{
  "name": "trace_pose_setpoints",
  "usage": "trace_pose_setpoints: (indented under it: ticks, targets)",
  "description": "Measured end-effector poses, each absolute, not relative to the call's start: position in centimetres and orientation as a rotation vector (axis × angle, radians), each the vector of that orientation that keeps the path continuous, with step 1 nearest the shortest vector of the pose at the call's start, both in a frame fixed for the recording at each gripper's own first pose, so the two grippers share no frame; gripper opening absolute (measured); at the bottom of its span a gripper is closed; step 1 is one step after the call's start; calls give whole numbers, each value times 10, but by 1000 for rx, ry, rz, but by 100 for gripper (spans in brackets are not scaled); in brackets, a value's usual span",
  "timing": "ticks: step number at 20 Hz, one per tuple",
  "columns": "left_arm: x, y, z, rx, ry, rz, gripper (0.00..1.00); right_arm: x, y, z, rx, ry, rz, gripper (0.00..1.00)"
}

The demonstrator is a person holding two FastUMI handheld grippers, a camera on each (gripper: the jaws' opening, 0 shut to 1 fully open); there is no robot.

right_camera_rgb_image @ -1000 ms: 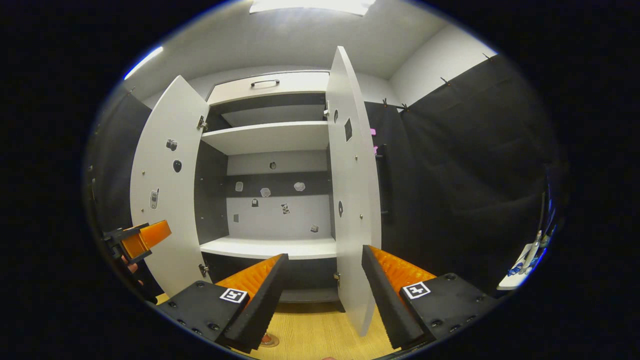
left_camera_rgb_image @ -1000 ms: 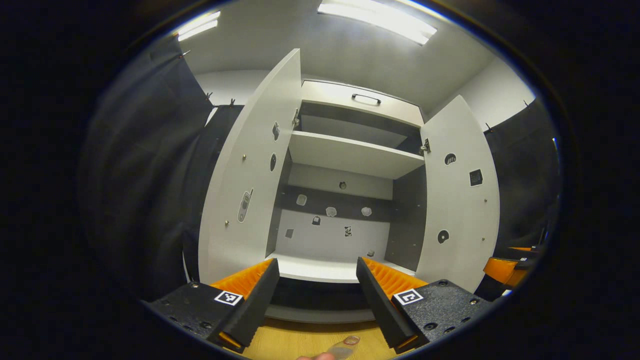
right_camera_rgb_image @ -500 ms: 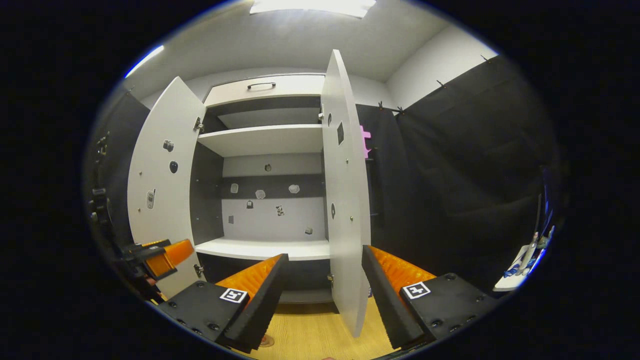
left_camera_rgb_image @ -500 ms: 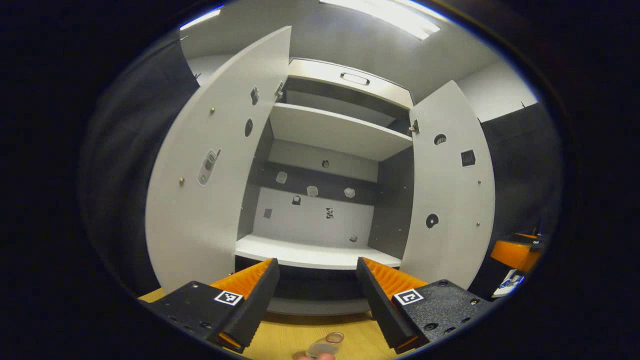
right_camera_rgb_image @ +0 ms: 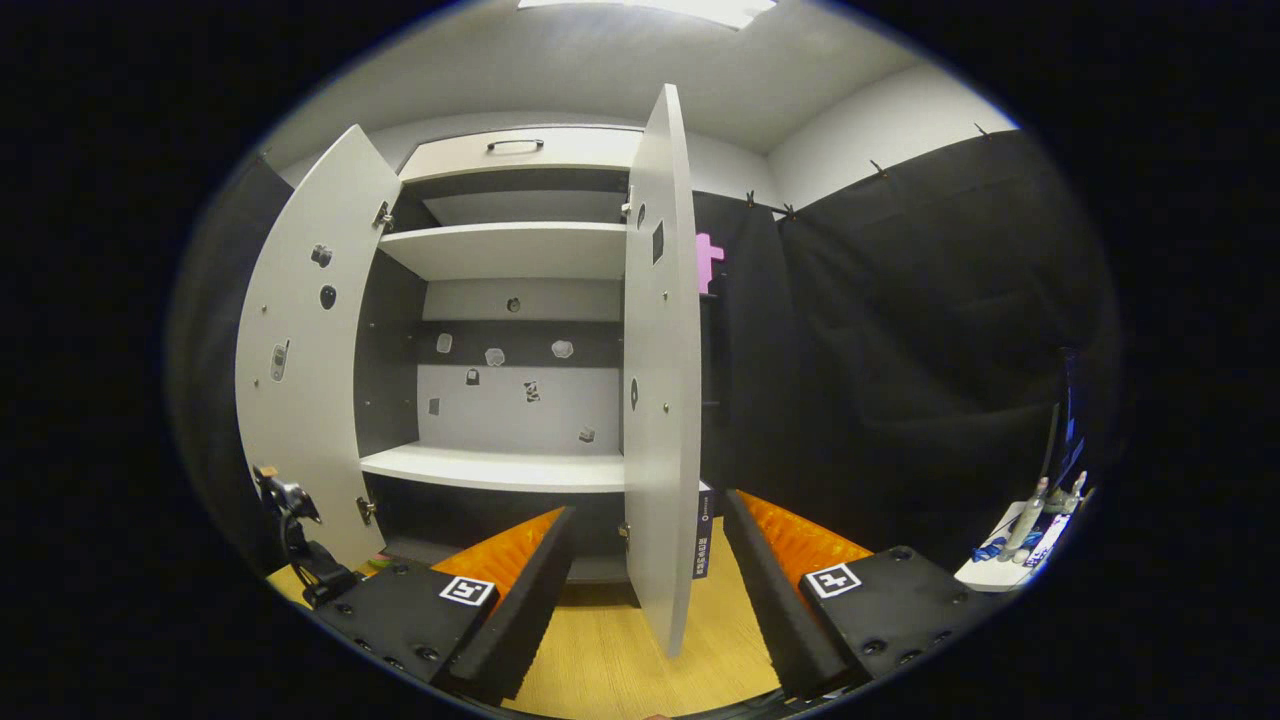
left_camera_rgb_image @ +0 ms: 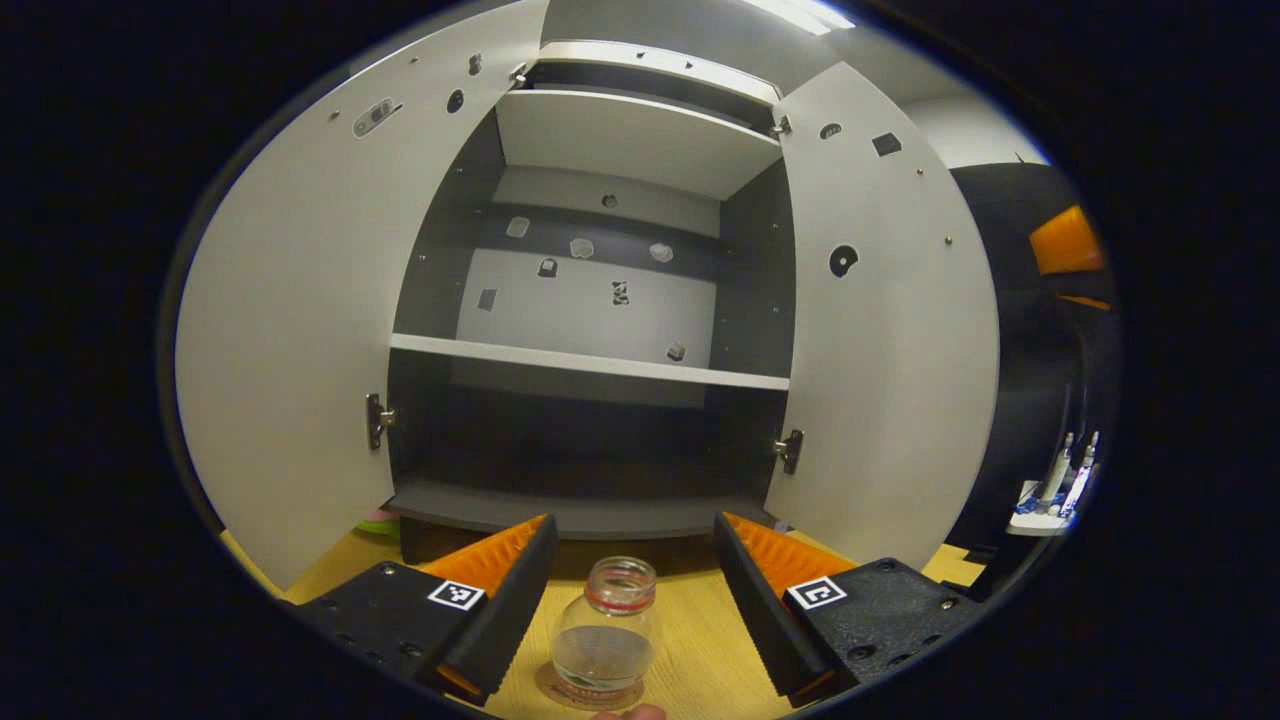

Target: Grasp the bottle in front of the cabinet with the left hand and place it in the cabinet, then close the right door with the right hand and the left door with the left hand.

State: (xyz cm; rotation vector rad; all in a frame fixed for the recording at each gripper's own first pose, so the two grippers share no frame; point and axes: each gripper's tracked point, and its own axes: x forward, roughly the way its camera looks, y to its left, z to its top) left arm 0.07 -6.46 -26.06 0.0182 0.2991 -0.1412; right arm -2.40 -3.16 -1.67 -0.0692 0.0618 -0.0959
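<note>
No legible text, brand or number in either view. Bottle [left_camera_rgb_image: 606, 636], standing between left tongs [left_camera_rgb_image: 628, 600] fingers: label band at base, print too small to read. Square coded markers, no letters, on both finger mounts of left tongs and right tongs [right_camera_rgb_image: 640, 590]. Small stickers on cabinet [left_camera_rgb_image: 590, 300] back panel and door insides ahead of tongs: pictures only, nothing readable. Dark box [right_camera_rgb_image: 703, 540] beyond right tongs, behind right door [right_camera_rgb_image: 655, 400]: small mark, unreadable.

The left claw [left_camera_rgb_image: 632, 600] has dropped, bringing the bottle [left_camera_rgb_image: 606, 634] between its fingers.
</note>
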Motion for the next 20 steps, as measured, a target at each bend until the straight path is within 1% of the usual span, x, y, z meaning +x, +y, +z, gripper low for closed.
trace_pose_setpoints:
  ticks: [2,6,10,11,12,13,14,17,20]
  targets:
    - [-11,-59,-295,35,354,-136,95,-28,-27,-25,-64,86,-84,97]
    - [-29,-46,-332,61,412,-107,95,-29,-19,-36,-66,122,-67,97]
    - [-42,-48,-343,45,440,-134,95,-26,-14,-38,-70,132,-49,97]
    - [-41,-48,-340,39,432,-138,94,-24,-13,-40,-69,134,-47,97]
    - [-37,-46,-339,44,429,-124,90,-24,-13,-40,-66,137,-43,97]
    - [-40,-43,-336,48,441,-123,76,-24,-12,-41,-63,139,-40,97]
    - [-40,-44,-332,46,453,-125,73,-23,-12,-42,-62,139,-38,97]
    - [-35,-43,-295,22,457,-129,72,-22,-16,-42,-72,138,-44,97]
    - [-18,-40,-231,0,411,-128,71,-19,-20,-43,-78,134,-54,97]
